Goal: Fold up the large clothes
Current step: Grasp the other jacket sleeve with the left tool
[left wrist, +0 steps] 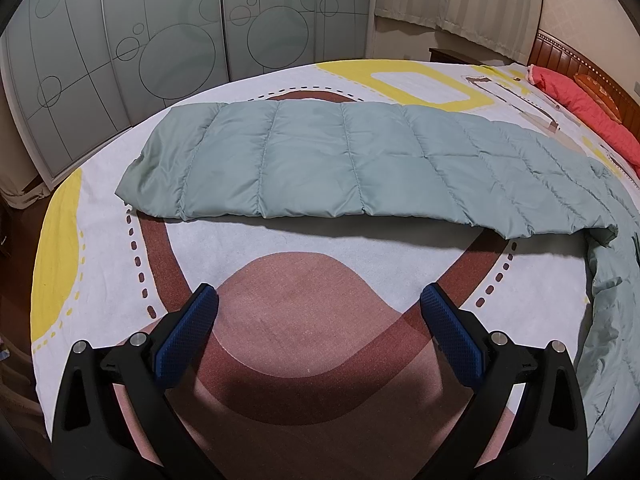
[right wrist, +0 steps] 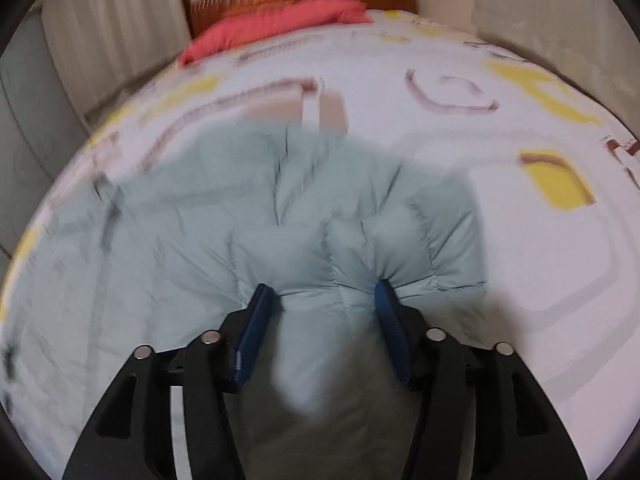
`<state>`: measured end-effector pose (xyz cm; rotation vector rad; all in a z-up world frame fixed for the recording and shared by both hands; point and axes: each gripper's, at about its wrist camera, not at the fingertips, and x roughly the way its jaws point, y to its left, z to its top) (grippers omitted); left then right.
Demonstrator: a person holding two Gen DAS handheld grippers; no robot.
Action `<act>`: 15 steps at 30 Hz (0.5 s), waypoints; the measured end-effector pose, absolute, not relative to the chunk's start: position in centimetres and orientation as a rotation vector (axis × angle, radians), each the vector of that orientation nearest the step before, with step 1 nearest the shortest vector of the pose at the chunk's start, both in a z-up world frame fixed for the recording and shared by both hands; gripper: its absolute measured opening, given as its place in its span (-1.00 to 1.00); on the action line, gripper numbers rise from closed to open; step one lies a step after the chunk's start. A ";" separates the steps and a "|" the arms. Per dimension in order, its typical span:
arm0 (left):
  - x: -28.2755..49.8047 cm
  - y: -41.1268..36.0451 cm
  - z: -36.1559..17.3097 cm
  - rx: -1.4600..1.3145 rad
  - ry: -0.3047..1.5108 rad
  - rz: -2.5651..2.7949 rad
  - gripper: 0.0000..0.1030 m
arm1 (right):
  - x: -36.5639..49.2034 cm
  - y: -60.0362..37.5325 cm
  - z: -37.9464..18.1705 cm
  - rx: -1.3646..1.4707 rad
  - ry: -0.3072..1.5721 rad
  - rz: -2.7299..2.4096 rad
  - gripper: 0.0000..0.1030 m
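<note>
Two grippers are under my control: my right gripper (right wrist: 322, 294) tilts down over the bed with its blue pads pinching a puffy bunch of the pale green quilted coat (right wrist: 304, 216), gathered between half-open jaws, though the view is blurred. My left gripper (left wrist: 320, 300) angles down with its ribbed blue pads spread wide and empty above the patterned bedsheet (left wrist: 280, 340). The coat (left wrist: 320, 160) lies flat across the bed's middle, trailing toward its right edge.

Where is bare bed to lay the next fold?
Bare sheet lies between the quilted jacket and the open left claw. Also right of the bunch in the right claw. Jacket crowds the pillow side.
</note>
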<state>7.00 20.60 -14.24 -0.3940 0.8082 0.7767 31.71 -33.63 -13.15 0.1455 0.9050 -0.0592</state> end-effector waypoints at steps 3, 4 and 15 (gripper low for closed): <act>7.0 20.6 -14.3 -0.399 0.806 0.774 0.96 | 30.4 -32.9 -11.2 0.152 0.893 -0.077 0.10; 7.0 20.5 -14.3 -0.398 0.806 0.775 0.96 | 29.5 -32.6 -10.7 0.169 0.881 -0.068 0.10; 6.9 20.8 -14.2 -0.423 0.806 0.760 0.96 | 26.5 -30.4 -13.0 0.122 0.884 -0.092 0.26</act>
